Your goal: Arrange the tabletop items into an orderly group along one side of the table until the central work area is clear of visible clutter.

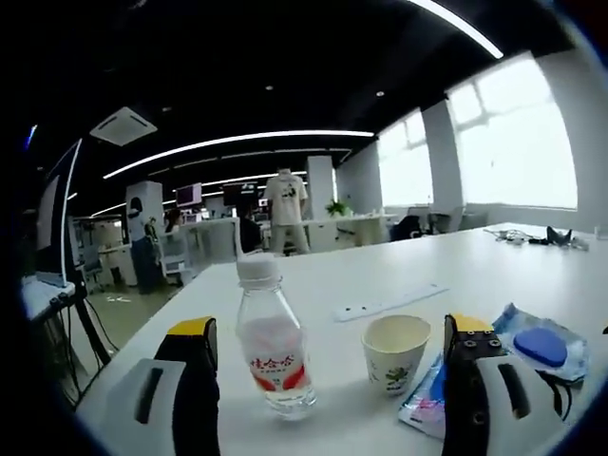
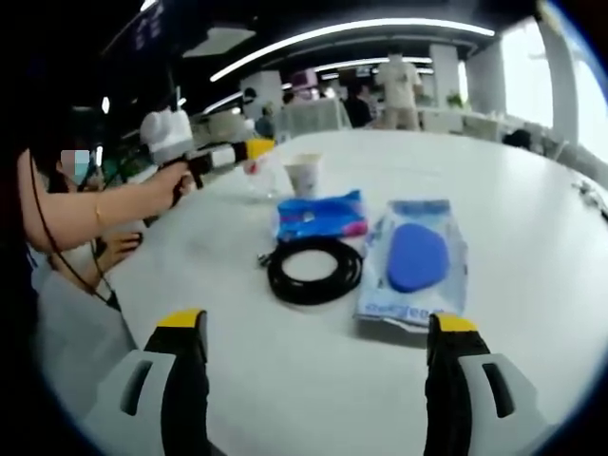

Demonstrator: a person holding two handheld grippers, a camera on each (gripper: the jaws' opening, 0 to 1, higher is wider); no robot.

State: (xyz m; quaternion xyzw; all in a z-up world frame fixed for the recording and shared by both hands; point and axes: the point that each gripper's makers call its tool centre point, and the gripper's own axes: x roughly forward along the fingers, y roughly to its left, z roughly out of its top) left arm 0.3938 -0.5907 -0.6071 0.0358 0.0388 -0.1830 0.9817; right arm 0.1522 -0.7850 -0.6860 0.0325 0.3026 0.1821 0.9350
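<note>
Left gripper view: left gripper (image 1: 332,380) gapes wide, empty, around a small clear plastic water bottle (image 1: 274,342) on the white counter (image 1: 399,271); light, slippery, likely best gripped mid-body. Right gripper (image 2: 315,380) also wide, empty.

- Between my jaws in the left gripper view, the water bottle (image 1: 274,344) carries a red and white label with a row of Chinese characters; I can't make them out.
- The paper cup (image 1: 395,352) bears a small green print, no words legible.
- The blue packets' (image 2: 415,259) printing is too blurred for me to read.
</note>
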